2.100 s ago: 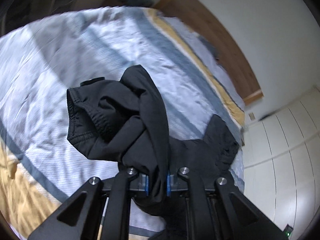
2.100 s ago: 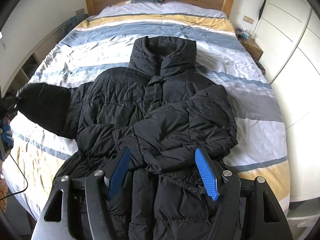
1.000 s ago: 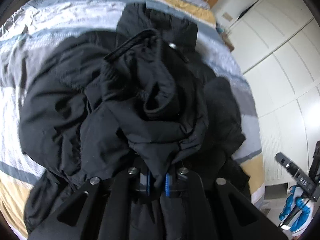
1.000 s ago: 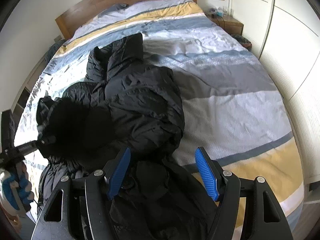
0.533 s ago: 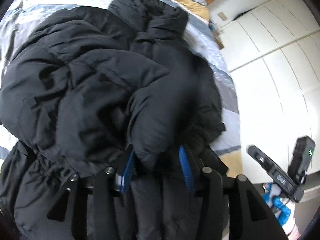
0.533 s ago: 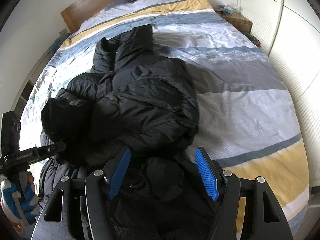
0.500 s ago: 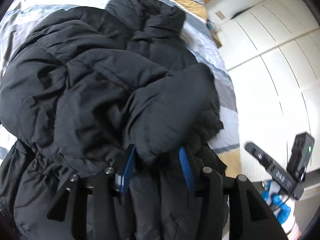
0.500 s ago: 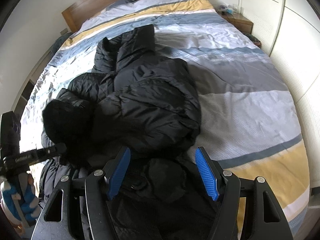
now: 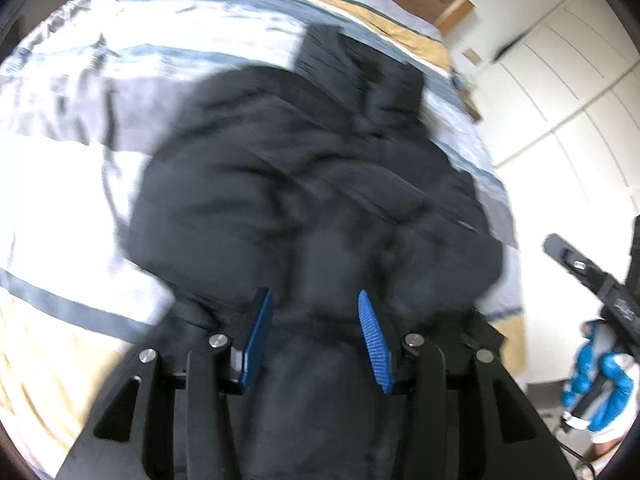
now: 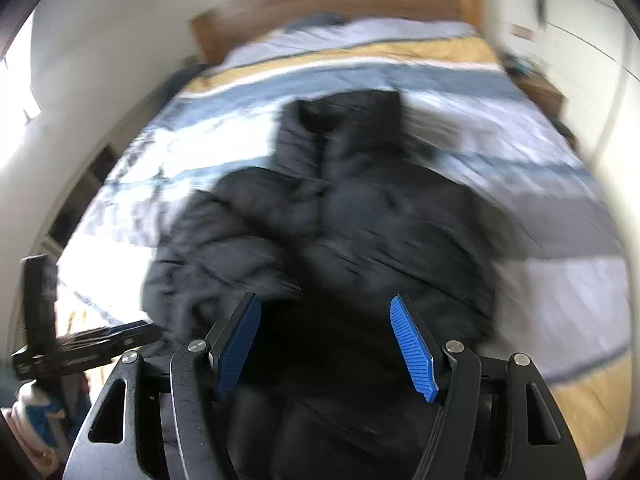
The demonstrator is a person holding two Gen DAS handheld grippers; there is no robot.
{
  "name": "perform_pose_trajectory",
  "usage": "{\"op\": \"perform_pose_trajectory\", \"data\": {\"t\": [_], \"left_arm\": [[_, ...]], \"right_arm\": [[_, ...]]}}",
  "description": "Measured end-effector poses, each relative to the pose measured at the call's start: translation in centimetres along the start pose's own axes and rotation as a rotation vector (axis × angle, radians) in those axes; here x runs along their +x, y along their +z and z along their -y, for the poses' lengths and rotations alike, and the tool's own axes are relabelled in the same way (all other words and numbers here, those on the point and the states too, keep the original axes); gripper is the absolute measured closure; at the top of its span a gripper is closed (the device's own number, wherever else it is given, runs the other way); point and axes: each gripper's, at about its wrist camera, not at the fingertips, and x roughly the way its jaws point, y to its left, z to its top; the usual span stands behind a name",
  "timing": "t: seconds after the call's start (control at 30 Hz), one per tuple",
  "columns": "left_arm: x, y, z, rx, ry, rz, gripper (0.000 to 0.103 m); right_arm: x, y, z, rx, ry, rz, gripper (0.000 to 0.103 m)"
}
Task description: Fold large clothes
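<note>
Two grippers hang over one big black puffy jacket [image 10: 360, 232] that lies on the striped bed [image 10: 560, 288]. The left gripper [image 9: 316, 336] has its blue pads wide apart and holds nothing. The right gripper [image 10: 326, 344] is wide apart too, and it is empty. Both pictures are blurry, so small things are hard to tell.

In the right wrist view, the jacket fills the middle. Its collar [image 10: 344, 120] points to 12 o'clock, toward the wooden headboard [image 10: 340, 0]. A puffy sleeve [image 10: 224, 248] looks folded in over the body, at about 9 o'clock from the middle. The bottom part of the jacket runs down to 6 o'clock, under the gripper. The left gripper's black handle shows at 8 o'clock in this view.

In the left wrist view, the jacket's collar sits at about 1 o'clock, and white closet doors [image 9: 560, 100] are at 2 o'clock. The person's blue glove [image 9: 600, 380] shows at 4 o'clock.

I think the sleeves are tucked in now, and the sides are done. The step in hand looks like getting ready for the next fold. The next move likely calls for both grippers to go down to the bottom edge at 6 o'clock, pinch the thick cloth, and lift it up toward the collar. The jacket is fat and springy, so a deep pinch would help.
</note>
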Motion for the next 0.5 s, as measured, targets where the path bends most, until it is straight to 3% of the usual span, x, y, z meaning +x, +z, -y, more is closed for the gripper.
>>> {"op": "perform_pose_trajectory", "data": {"t": [0.23,0.37,0.5], "left_arm": [[0.7,4.2,-4.7,-0.005,0.082,0.043,0.060],[3.8,5.3,-5.3,0.002,0.080,0.030,0.060],[7.4,4.1,-5.1,0.038,0.099,-0.001,0.060]], "right_arm": [[5.2,0.7,-7.6,-0.128,0.097,-0.041,0.036],[9.1,-1.0,-7.7,-0.135,0.075,-0.123,0.036],[12.1,-4.0,-5.2,-0.129,0.015,-0.211,0.038]]}}
